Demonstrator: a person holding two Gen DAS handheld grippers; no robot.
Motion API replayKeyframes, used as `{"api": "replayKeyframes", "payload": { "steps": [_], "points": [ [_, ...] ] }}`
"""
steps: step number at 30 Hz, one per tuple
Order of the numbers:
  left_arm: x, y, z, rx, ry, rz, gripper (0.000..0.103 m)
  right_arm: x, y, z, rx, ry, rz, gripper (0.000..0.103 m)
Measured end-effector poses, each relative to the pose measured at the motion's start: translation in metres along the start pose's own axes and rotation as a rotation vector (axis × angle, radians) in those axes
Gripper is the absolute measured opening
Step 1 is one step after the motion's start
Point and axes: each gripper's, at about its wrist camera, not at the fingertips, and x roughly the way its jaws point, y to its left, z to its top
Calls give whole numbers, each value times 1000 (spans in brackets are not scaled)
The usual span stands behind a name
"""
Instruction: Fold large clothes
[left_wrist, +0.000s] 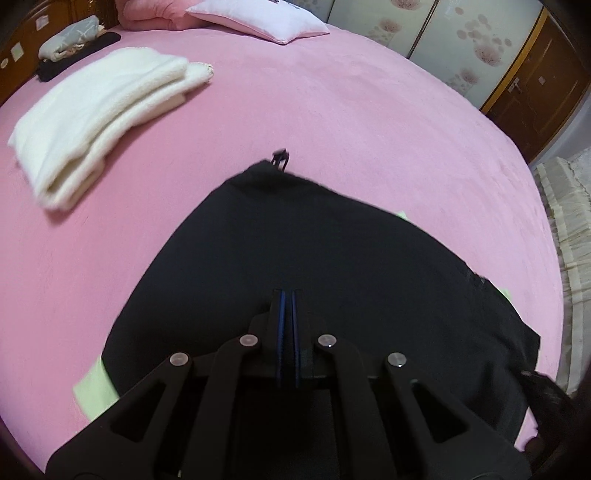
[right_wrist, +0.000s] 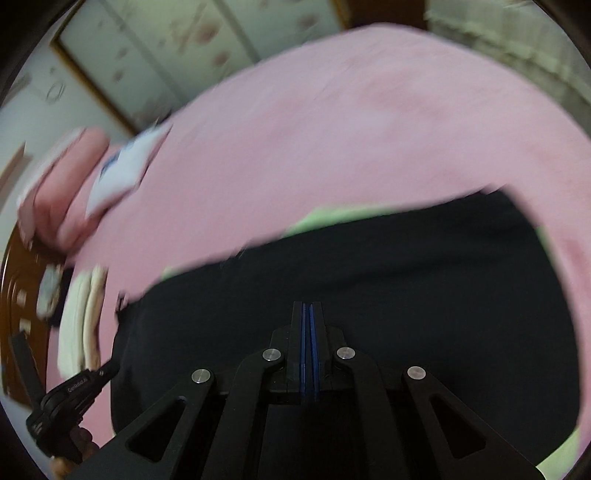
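In the left wrist view, the left gripper sits at six o'clock with its two blue-padded fingers pressed tight together, and I cannot tell if a bit of cloth is pinched between them. Right under and past it lies the big black cloth garment, spread on the soft pink bed sheet. A small black zipper pull pokes out at the garment's far edge, near twelve o'clock. Pale green paper-like patches peek out from under the garment at eight o'clock and at three o'clock. Farther off, at ten o'clock, rests a folded fluffy white blanket. Beyond it, at eleven o'clock, sit a grey patterned bundle and a flat black cloth. At twelve o'clock lies a light pink square pillow. In the blurry right wrist view, the right gripper is at six o'clock, fingers also squeezed together above the black garment. The left gripper shows at eight o'clock there, and flowery white wardrobe doors stand far away at eleven o'clock.
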Motion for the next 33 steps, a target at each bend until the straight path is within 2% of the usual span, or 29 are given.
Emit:
{"api": "replayKeyframes", "payload": {
  "steps": [5,8,11,14,19,22,23,24,25,26,27,28,30,33],
  "points": [
    [-24,9,-35,-23,25,-29,2,37,30,-33,23,147,22,2],
    [-36,19,-53,-43,44,-25,2,48,37,-57,39,193,-5,3],
    [-46,34,-70,-74,74,-12,2,64,43,-76,-16,267,-53,3],
    [-54,50,-87,-118,118,12,2,80,54,-77,-117,307,-86,3],
    [-70,88,-119,-249,180,40,2,95,70,-71,-202,372,-93,3],
    [-70,111,-133,-349,220,-7,2,107,65,-62,-198,393,-70,3],
    [-68,117,-136,-377,226,-26,4,111,57,-74,-200,396,-64,3],
    [-67,123,-138,-403,227,-43,6,111,57,-73,-205,400,-56,3],
    [-65,129,-139,-429,228,-60,15,112,58,-72,-207,403,-51,3],
    [-64,133,-142,-446,225,-68,33,112,58,-72,-206,404,-46,3],
    [-63,139,-142,-472,218,-73,43,113,58,-73,-199,406,-40,3],
    [-62,144,-143,-505,202,-79,58,113,58,-72,-193,406,-36,3],
    [-59,151,-141,-546,178,-101,61,109,56,-72,-186,405,-33,3],
    [-39,154,-134,-536,221,-116,63,98,47,-72,-162,395,-42,3]
  ]
}}
